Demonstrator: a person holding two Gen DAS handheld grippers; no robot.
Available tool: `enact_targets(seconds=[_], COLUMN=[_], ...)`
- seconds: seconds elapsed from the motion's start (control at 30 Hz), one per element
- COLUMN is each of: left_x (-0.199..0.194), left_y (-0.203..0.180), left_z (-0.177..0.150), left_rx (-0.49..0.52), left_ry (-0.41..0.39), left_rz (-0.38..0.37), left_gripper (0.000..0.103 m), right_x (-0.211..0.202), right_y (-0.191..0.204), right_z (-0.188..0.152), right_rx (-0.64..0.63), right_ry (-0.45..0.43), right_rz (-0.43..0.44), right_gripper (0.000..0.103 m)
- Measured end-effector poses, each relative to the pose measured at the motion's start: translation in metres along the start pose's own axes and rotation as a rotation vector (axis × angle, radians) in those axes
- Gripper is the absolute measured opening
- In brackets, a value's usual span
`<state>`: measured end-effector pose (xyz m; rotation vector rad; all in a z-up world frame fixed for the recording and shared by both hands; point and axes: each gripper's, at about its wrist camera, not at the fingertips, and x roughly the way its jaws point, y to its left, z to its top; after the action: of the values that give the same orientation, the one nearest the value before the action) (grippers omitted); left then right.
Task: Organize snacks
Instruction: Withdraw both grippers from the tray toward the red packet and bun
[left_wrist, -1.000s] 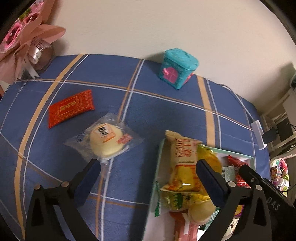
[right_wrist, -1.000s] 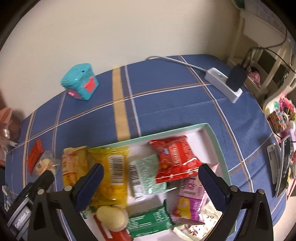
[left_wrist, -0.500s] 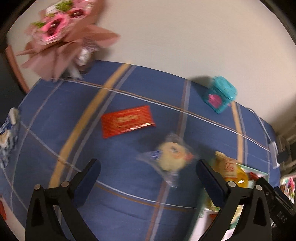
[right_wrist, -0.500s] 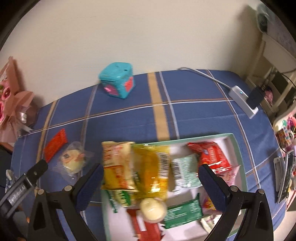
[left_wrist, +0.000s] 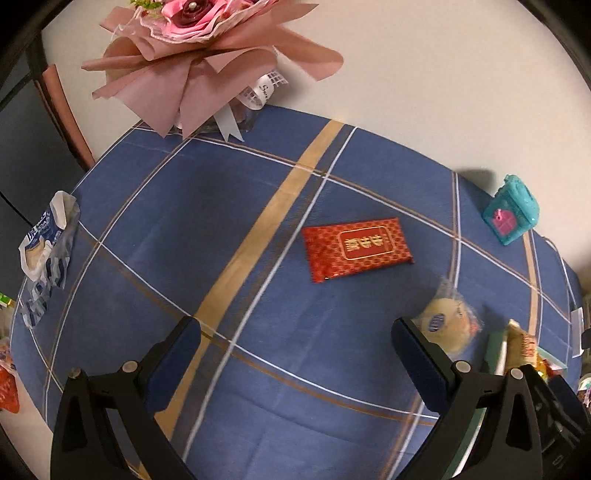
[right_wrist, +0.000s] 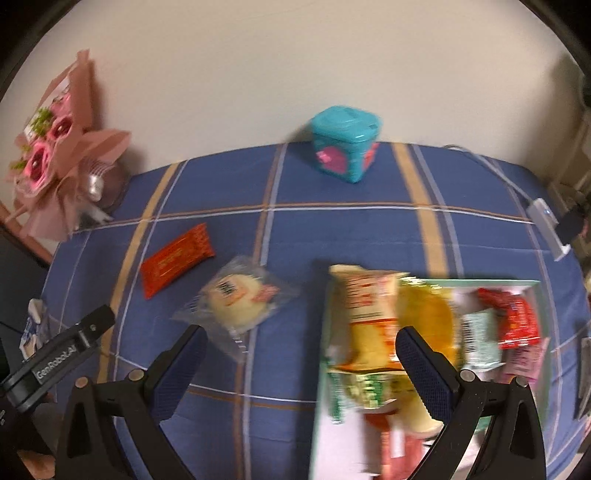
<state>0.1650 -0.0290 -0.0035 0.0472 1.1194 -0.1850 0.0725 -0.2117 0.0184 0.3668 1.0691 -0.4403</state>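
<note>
A: How do your grippers stand?

B: Your left gripper (left_wrist: 295, 350) is spread wide over the blue plaid tablecloth (left_wrist: 192, 221), gripping nothing. Your right gripper (right_wrist: 301, 354) gapes equally wide and empty.

A: And the snacks?

B: The red packet (left_wrist: 356, 248) lies mid-table; the clear-wrapped bun (right_wrist: 236, 297) sits just beside it, between it and the tray (right_wrist: 320, 354). The tray, at the table's near right corner, is crowded with packets. The teal box (right_wrist: 345, 147) stands at the far edge.

Right gripper (right_wrist: 301, 365) hangs spread and empty over the plaid tablecloth (right_wrist: 332, 229) — wrapped bun (right_wrist: 238, 301) left, snack-filled tray (right_wrist: 532, 284) right.
</note>
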Motion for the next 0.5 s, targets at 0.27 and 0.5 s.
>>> enact_targets(seconds=[0.27, 0.5], left_x=[0.031, 0.046], left_y=[0.017, 0.018], left_z=[0.000, 0.017], left_rx=[-0.013, 0.045], left_ry=[0.037, 0.034], left_rz=[0.004, -0.020], left_gripper=[0.103, 0.103], right_x=[0.019, 0.043], right_y=[0.023, 0.024], right_z=[0.001, 0.006], right_rx=[0.010, 0.080], right_ry=[-0.006, 0.019], right_rz=[0.023, 0.012], right_gripper=[0.103, 0.103])
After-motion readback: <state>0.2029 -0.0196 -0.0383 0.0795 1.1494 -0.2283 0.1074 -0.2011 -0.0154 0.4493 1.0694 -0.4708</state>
